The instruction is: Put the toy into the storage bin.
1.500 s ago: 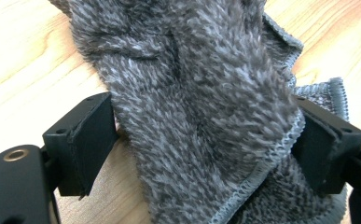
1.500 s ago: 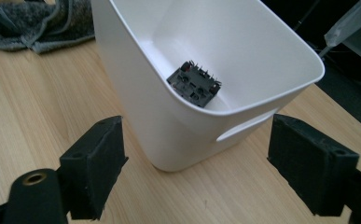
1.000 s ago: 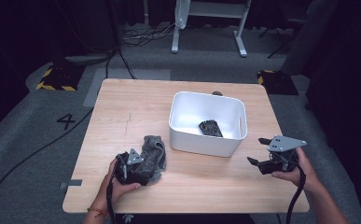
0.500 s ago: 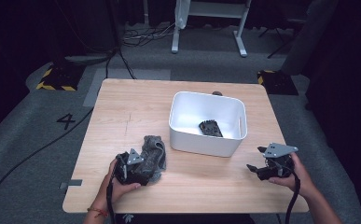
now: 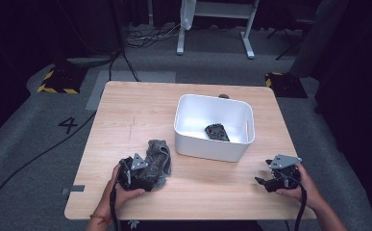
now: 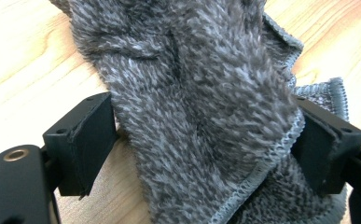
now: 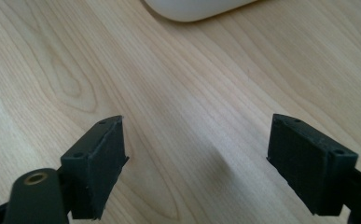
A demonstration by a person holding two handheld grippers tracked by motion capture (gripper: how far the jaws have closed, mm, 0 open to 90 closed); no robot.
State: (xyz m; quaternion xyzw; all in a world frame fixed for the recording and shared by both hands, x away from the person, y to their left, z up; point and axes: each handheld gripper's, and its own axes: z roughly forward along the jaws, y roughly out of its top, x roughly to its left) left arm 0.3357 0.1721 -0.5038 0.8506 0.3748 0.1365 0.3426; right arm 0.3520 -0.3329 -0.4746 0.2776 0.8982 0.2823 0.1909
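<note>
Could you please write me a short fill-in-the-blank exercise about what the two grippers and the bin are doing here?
1. The left gripper has its jaws around a fuzzy grey ____.
2. The right gripper is open above bare ____.
3. The white bin holds one ____ object.
4. The cloth lies to the ____ of the bin in the high view.

Missing words: cloth; wood; dark; left

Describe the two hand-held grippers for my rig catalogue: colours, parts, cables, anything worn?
Both the left hand-held gripper and right hand-held gripper are black, with blocky jaws, a grey three-cornered top plate and a trailing black cable. An orange-red band circles the left wrist.
</note>
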